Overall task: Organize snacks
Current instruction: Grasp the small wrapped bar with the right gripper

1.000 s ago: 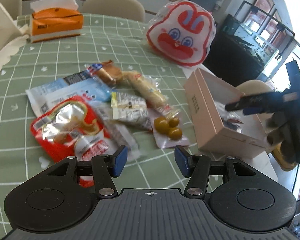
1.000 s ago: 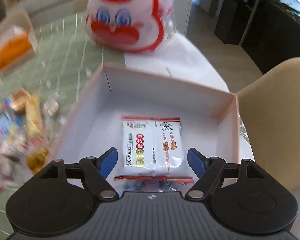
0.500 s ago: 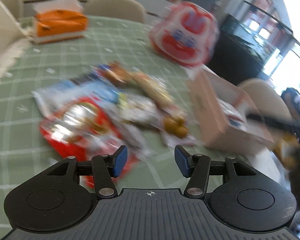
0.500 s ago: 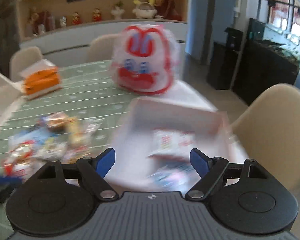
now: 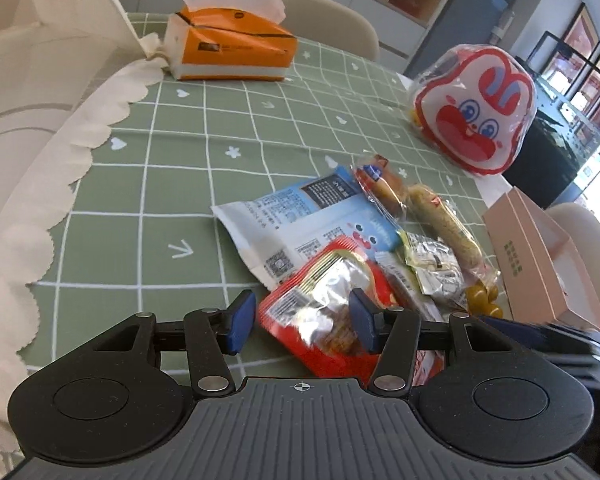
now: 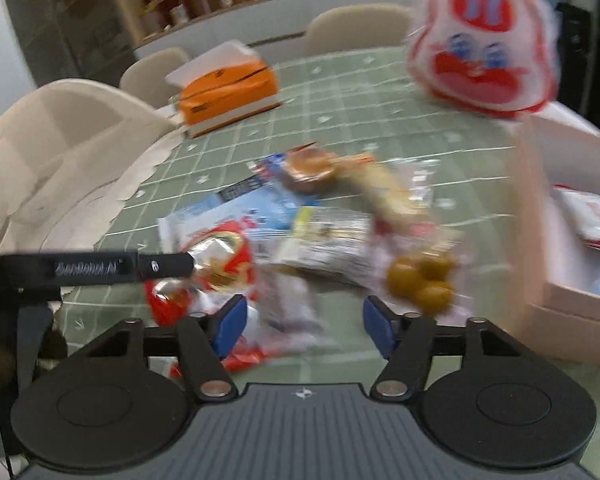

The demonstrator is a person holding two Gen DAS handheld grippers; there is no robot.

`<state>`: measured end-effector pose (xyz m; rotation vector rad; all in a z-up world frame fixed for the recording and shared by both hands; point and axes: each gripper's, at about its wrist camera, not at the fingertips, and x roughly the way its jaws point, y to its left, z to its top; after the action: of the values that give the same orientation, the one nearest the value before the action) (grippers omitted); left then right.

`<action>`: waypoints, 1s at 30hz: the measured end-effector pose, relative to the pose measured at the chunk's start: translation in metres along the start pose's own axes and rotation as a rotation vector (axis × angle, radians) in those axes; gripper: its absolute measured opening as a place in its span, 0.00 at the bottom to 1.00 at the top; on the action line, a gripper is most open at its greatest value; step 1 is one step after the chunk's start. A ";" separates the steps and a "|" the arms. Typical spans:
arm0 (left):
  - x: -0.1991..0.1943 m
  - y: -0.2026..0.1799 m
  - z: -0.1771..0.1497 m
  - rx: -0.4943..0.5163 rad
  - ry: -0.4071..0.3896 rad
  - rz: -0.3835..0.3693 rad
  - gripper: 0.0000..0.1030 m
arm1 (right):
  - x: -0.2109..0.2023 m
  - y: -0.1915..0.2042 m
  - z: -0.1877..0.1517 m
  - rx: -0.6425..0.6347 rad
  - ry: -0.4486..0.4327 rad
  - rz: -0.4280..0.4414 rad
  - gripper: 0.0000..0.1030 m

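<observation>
Hovering with fingers apart, the left claw (image 5: pixel 302 326) frames a crinkly red foil snack packet (image 5: pixel 324 312) on the green checked surface (image 5: pixel 180 184), beside the pink cardboard box (image 5: pixel 540 268). Light and slippery, it looks best pinched at a sealed edge. The right claw (image 6: pixel 304 330) is also spread, empty.

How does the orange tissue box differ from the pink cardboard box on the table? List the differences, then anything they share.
The orange tissue box is closed, with a white tissue sticking out of its top; the pink cardboard box is open-topped with snack packets inside. The tissue box stands at the far side of the table, the pink box at the right edge, beside the snack pile. Both are rectangular.
</observation>
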<state>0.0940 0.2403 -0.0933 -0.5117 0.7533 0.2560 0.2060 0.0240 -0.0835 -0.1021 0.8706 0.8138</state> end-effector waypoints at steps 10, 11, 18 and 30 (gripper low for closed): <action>-0.012 0.000 -0.013 -0.068 0.062 -0.081 0.54 | 0.017 -0.005 -0.001 -0.063 0.033 -0.080 0.36; -0.009 -0.003 -0.014 -0.063 0.065 -0.087 0.54 | 0.014 -0.007 -0.004 -0.069 0.029 -0.086 0.36; 0.010 -0.026 -0.006 -0.024 0.044 -0.082 0.54 | -0.014 -0.005 -0.028 -0.082 0.055 -0.046 0.36; 0.010 -0.079 -0.009 0.194 -0.049 0.064 0.60 | -0.061 -0.024 -0.071 -0.108 0.022 -0.228 0.36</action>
<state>0.1271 0.1692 -0.0785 -0.2968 0.7388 0.2515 0.1536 -0.0572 -0.0922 -0.3008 0.8187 0.6469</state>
